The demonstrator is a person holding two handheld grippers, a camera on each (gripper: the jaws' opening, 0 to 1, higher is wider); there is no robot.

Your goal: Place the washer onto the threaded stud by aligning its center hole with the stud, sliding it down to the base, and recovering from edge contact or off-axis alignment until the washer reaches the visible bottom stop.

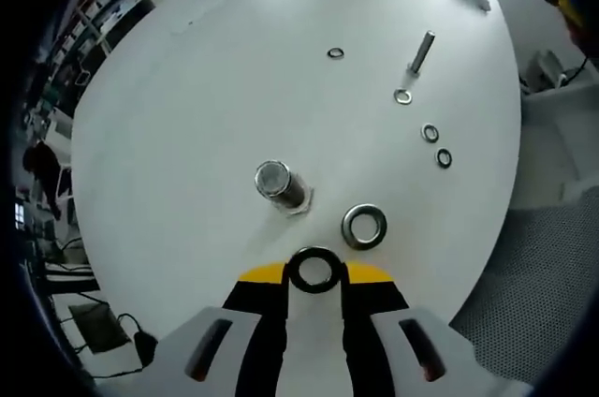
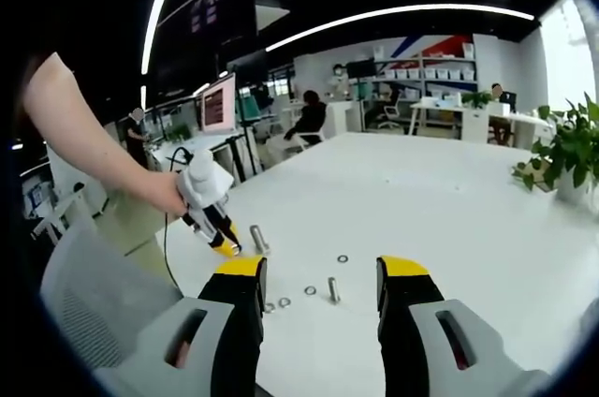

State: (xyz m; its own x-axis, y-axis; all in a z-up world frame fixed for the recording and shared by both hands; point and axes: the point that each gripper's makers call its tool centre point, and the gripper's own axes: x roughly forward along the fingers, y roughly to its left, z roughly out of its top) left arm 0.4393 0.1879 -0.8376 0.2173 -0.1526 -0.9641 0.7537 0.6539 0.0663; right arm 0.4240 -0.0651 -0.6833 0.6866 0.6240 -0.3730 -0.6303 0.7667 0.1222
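Washer: dark metal ring washer [image 1: 314, 269], I see it held flat between the yellow tips of my left gripper [image 1: 314, 272], at 6 o'clock in the left gripper view.
Stud: thick upright silver threaded stud [image 1: 278, 185] with a hex base, on the white round table [image 1: 187, 125], just beyond the washer toward 11 o'clock, not touching it.
Other parts: a larger shiny steel washer [image 1: 364, 227] lies near the stud at 4 o'clock from it; a slim silver bolt [image 1: 420, 52] and some small rings lie well apart, toward 1 o'clock.
Left gripper: closed on the washer.
Right gripper [image 2: 318, 285]: jaws wide apart, holding nothing, above the table.
Person: a hand [image 2: 182, 193] carries the left gripper at 9 o'clock in the right gripper view.
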